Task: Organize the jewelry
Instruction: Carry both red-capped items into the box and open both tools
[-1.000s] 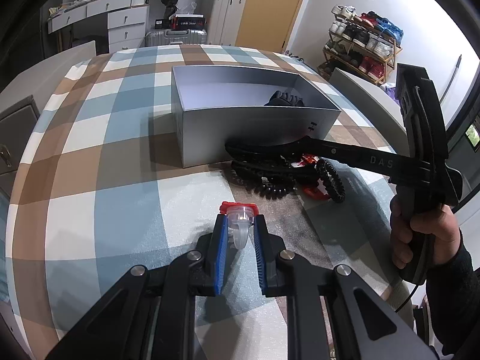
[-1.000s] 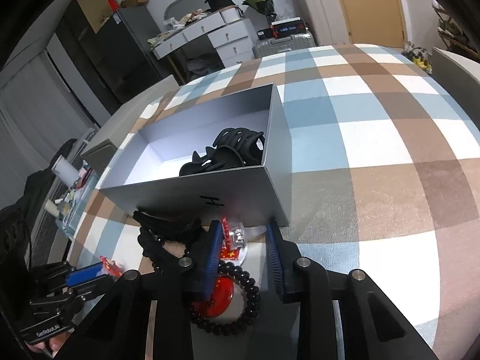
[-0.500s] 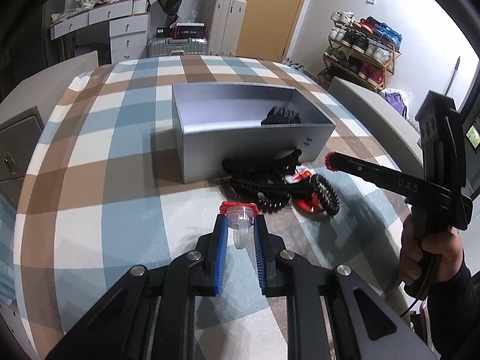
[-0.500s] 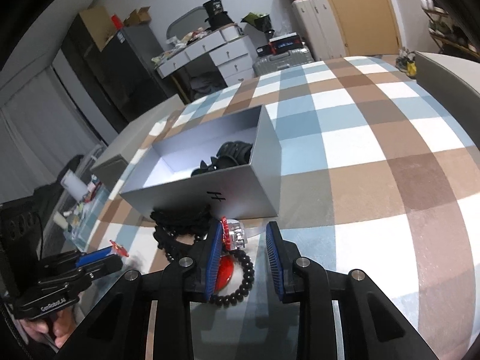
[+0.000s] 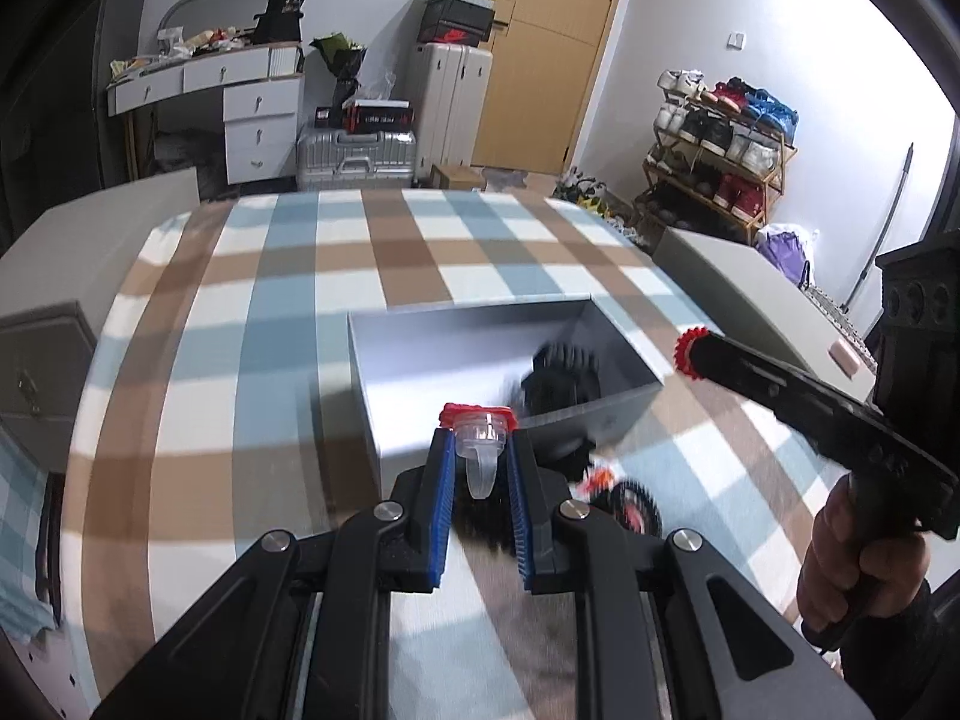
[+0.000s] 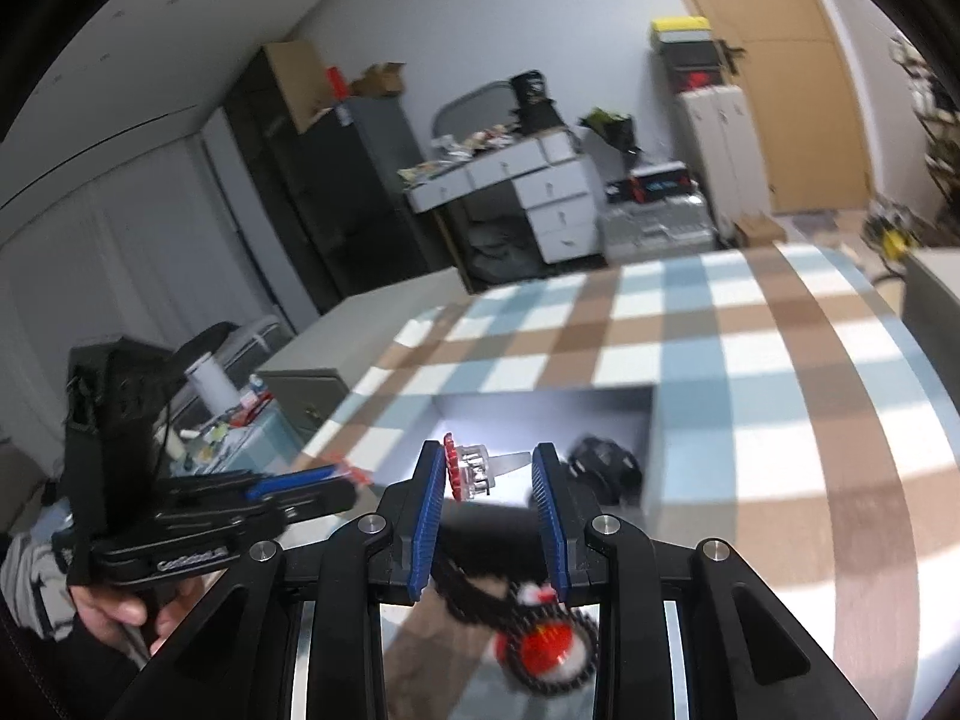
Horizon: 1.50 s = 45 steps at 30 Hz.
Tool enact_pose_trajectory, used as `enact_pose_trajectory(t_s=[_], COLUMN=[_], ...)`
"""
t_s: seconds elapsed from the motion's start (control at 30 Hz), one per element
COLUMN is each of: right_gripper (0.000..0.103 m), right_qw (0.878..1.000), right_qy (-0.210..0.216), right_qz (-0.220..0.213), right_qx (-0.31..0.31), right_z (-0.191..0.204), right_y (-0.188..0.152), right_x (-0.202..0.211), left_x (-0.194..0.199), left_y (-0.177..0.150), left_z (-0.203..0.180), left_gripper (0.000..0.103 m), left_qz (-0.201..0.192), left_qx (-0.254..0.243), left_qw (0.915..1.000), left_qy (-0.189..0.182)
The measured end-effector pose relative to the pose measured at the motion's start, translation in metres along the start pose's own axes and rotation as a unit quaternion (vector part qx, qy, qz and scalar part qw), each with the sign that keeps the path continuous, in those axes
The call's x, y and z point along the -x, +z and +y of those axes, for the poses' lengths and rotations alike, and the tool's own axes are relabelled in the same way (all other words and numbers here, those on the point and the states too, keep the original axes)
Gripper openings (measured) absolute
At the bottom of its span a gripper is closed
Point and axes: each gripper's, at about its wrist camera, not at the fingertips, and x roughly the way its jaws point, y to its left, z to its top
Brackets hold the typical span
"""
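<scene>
A grey open box (image 5: 420,354) lies on the checked tablecloth; a black hair claw (image 5: 561,375) lies inside, also in the right wrist view (image 6: 606,465). A black bead bracelet with a red charm (image 6: 546,651) lies in front of the box, blurred in the left wrist view (image 5: 624,504). My left gripper (image 5: 477,474) has narrow-set jaws with a clear red-rimmed fitting between its tips, raised over the box's front wall. My right gripper (image 6: 489,498) is open and empty, raised above the bracelet; it shows from the side in the left wrist view (image 5: 690,354).
The checked table (image 5: 240,312) has its edges at left and right. A grey cabinet (image 5: 42,372) stands at the left, a low grey unit (image 5: 750,300) at the right. Drawers, suitcases and a shoe rack stand behind.
Both grippers have risen and tilted up from the table. My right gripper has pulled back from the bracelet, which stays on the cloth. My left gripper has moved toward the box.
</scene>
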Motion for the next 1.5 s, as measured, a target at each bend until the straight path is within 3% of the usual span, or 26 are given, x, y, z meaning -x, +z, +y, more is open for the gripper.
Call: enact_pose_trajectory(t_s=[0.33,0.6,0.93,1.3,1.37,1.43,1.5], right_gripper=[0.029,0.029,0.029,0.031,0.037,0.04,0.047], right_qw=[1.0,0.998,0.996,0.996,0.997,0.997,0.998], right_qy=[0.012,-0.011,-0.025,-0.025,-0.024,-0.024,-0.023], right_qz=[0.015,0.048,0.078,0.079,0.074,0.069,0.062], right_qx=[0.024,0.046,0.034,0.025,0.018,0.014,0.009], right_z=[-0.008,-0.019,-0.037,-0.041,-0.042,-0.044,-0.044], right_y=[0.026,0.03,0.023,0.022,0.023,0.023,0.024], right_x=[-0.042,-0.076,-0.095,-0.098,-0.096,-0.092,-0.087], left_x=[-0.031,-0.06,-0.079,-0.088,-0.089,-0.089,-0.087], left_y=[0.029,0.038,0.039,0.039,0.039,0.04,0.039], left_z=[0.004,-0.001,-0.003,-0.001,0.0,0.0,-0.001], left_gripper=[0.012,0.012,0.012,0.013,0.013,0.018,0.031], left_qz=[0.006,0.038,0.066,0.08,0.08,0.081,0.076], left_qx=[0.004,-0.001,0.001,0.005,0.006,0.004,0.003], left_qw=[0.9999,0.9986,0.9967,0.9952,0.995,0.9952,0.9957], left_qy=[-0.015,-0.036,-0.047,-0.056,-0.058,-0.055,-0.053])
